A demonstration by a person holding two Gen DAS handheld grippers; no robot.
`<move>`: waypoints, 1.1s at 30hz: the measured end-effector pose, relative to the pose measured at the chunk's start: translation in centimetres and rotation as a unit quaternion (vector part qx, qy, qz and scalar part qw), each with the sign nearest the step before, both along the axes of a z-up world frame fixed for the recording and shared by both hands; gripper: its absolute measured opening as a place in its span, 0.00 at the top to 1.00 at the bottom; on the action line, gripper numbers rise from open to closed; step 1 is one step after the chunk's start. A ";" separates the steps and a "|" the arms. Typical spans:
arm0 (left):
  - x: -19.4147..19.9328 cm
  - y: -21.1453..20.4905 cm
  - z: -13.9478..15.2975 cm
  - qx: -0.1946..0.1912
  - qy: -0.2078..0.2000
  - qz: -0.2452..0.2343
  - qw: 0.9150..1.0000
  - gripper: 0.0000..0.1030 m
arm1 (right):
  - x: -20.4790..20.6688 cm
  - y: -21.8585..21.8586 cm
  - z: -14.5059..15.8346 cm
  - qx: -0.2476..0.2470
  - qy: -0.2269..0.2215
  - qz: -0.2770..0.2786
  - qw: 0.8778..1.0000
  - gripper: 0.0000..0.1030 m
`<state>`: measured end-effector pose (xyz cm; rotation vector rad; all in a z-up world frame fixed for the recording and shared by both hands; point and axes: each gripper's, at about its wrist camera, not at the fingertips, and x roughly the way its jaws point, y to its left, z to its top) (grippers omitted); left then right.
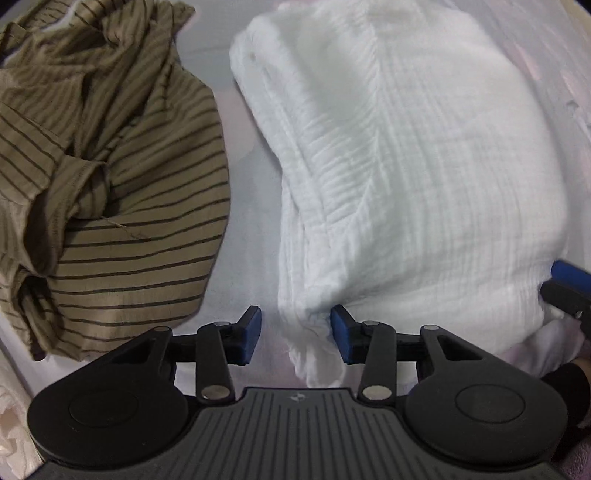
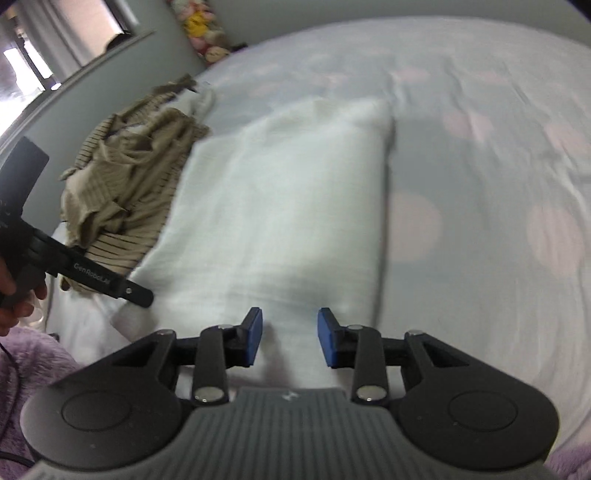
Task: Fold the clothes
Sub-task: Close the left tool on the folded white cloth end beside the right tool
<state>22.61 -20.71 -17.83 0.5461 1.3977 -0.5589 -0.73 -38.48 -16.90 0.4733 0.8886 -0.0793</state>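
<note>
A folded white crinkled garment (image 1: 406,166) lies on the bed; in the right wrist view it (image 2: 288,206) is a neat rectangle. A crumpled tan shirt with dark stripes (image 1: 110,177) lies to its left and also shows in the right wrist view (image 2: 129,184). My left gripper (image 1: 295,334) is open and empty, its blue pads straddling the white garment's near left corner. My right gripper (image 2: 290,338) is open and empty over the garment's near edge; part of it shows at the right edge of the left wrist view (image 1: 569,288). The left gripper's body (image 2: 92,280) shows at the left of the right wrist view.
The bed sheet (image 2: 480,184) is pale grey with pink dots and stretches far to the right. A grey wall with a window (image 2: 55,55) and plush toys (image 2: 207,33) stand beyond the bed. A purple fluffy sleeve (image 2: 29,354) is at lower left.
</note>
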 end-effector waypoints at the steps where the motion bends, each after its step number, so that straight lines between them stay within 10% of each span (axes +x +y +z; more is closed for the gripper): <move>1: 0.1 0.0 -0.4 0.004 -0.002 -0.002 1.000 0.56 | 0.0 -0.2 -0.8 0.007 0.011 0.000 1.000 0.64; 7: 0.2 0.6 0.3 0.000 0.002 -0.008 1.000 0.54 | 0.0 -0.4 -1.0 0.019 0.018 0.008 1.000 0.64; 17: 3.7 3.3 4.7 -0.165 -0.024 0.024 0.986 0.48 | -0.4 -4.9 2.3 0.047 -0.035 -0.065 0.996 0.46; 27: 9.8 2.1 1.9 -0.270 -0.004 0.122 0.955 0.46 | 2.7 -8.1 1.4 0.079 -0.044 -0.088 0.992 0.35; 33: 11.8 0.8 -1.2 -0.265 0.005 0.145 0.953 0.45 | 6.4 -10.0 0.2 0.099 -0.041 -0.098 0.989 0.32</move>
